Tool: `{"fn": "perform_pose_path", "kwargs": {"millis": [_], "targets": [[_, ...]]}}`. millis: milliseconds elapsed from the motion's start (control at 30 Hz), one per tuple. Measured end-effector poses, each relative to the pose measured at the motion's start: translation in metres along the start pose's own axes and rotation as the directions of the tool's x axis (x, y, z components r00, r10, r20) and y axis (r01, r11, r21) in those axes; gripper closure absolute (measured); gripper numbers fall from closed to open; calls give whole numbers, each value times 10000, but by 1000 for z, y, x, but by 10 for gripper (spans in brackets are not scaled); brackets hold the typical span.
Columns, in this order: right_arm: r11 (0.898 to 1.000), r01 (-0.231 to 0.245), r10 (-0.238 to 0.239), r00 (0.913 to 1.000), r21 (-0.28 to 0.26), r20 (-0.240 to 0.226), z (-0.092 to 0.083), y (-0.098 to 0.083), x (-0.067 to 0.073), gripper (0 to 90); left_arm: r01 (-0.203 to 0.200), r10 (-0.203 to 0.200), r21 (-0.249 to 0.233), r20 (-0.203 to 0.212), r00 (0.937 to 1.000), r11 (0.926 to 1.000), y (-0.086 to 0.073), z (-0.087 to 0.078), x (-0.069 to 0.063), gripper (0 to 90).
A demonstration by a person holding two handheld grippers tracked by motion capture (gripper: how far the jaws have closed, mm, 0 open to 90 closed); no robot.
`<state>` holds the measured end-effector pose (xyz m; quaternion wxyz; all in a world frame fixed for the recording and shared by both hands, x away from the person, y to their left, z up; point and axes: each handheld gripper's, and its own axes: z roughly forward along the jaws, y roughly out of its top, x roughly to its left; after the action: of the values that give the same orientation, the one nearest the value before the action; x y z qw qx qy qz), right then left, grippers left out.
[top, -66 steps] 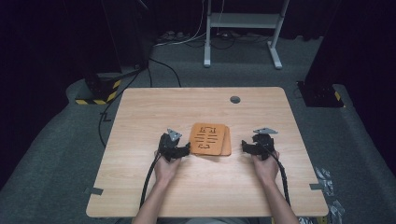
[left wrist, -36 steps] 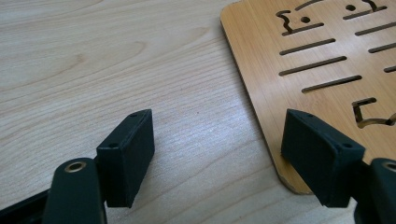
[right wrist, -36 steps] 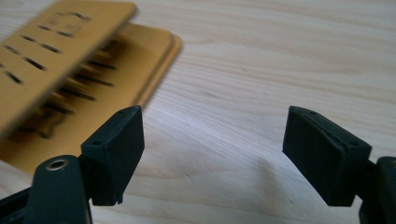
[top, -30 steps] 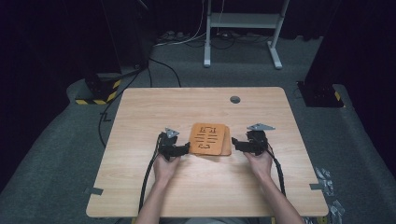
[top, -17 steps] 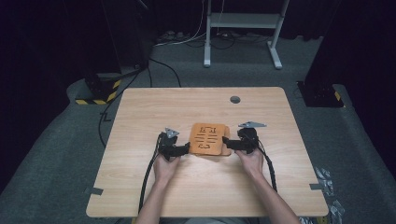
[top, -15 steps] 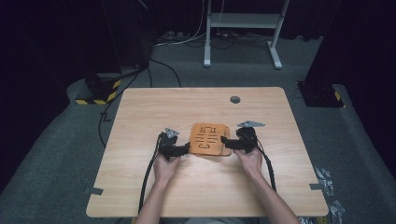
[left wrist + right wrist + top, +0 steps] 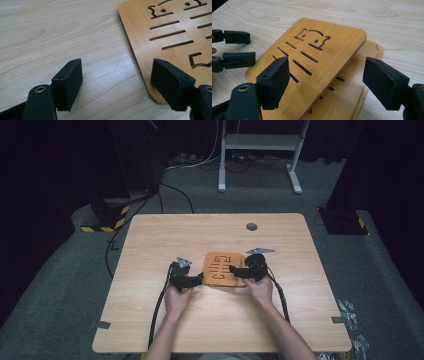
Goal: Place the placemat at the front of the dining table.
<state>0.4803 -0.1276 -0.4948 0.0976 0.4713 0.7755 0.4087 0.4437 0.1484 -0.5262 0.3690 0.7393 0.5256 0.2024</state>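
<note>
Bamboo slotted boards (image 7: 329,50), two stacked, lie on the bench (image 7: 150,245); left hand-held gripper (image 7: 117,82) and right hand-held gripper (image 7: 324,82) both gape wide, gripping nothing.

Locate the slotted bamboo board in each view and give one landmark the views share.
High view: board at table centre, between the grippers.
Left gripper view: upper right, its corner by the right jaw.
Right gripper view: centre, tilted over a second board.
Shared landmark: the slots.

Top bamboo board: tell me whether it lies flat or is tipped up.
Tipped. The top bamboo board has one edge raised above the lower board, with a shadowed gap between them.
</note>
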Motion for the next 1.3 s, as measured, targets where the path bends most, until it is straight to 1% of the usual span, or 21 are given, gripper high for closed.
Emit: {"fn": "perform_pose_path", "kwargs": {"millis": [133, 167, 267, 333, 367, 467, 500, 633, 800, 833, 900, 1133, 1267, 1300], "targets": [[10000, 23, -22, 9999, 72, -119, 5, -1, -2, 232, -4, 4, -2, -1, 10000, 10000, 0, 0, 0, 255], [9999, -78, 80, 9999, 143, -126, 6, -1, -1, 239, -7, 7, -1, -1, 10000, 10000, 0, 0, 0, 256], [9998, -74, 78, 9998, 208, -157, 8, -2, -1, 256, -4, 4, -3, -2, 10000, 10000, 0, 0, 0, 255], [9998, -58, 61, 9998, 175, -194, 9, -2, -1, 263, 7, -7, -9, -2, 10000, 10000, 0, 0, 0, 255], [9997, -121, 126, 9996, 198, -237, 9, -3, 0, 266, 15, -15, -12, -3, 10000, 10000, 0, 0, 0, 255], [9998, -43, 49, 9994, 186, -350, 9, -2, 1, 277, 16, -16, -19, 2, 10000, 10000, 0, 0, 0, 255], [9999, -34, 38, 9995, 124, -319, 10, -3, 2, 279, 22, -22, -24, 4, 10000, 10000, 0, 0, 0, 255], [9998, -34, 42, 9991, 196, -428, 11, -4, 3, 282, -37, 37, 16, -4, 10000, 10000, 0, 0, 0, 255], [9999, -58, 65, 9988, 150, -477, 11, -6, 5, 287, -39, 39, 19, -5, 10000, 10000, 0, 0, 0, 255], [9998, -14, 26, 9984, 211, -569, 11, -7, 5, 290, 88, -88, 4, -19, 10000, 10000, 0, 0, -1, 255], [9999, -27, 35, 9984, 155, -558, 11, -8, 6, 297, 76, -76, 4, -16, 10000, 10000, 0, 0, -1, 255], [9996, 39, -17, 9969, 289, -782, 10, -14, 10, 304, 81, -81, 9, -21, 10000, 10000, 0, 0, -1, 254], [9997, 38, -19, 9971, 255, -760, 11, -15, 11, 304, -52, 52, 27, -3, 10000, 10000, 0, 0, 0, 254], [9997, 21, -3, 9970, 235, -772, 11, -15, 11, 305, 96, -96, 7, -28, 10000, 10000, 0, 0, -1, 255]]}}
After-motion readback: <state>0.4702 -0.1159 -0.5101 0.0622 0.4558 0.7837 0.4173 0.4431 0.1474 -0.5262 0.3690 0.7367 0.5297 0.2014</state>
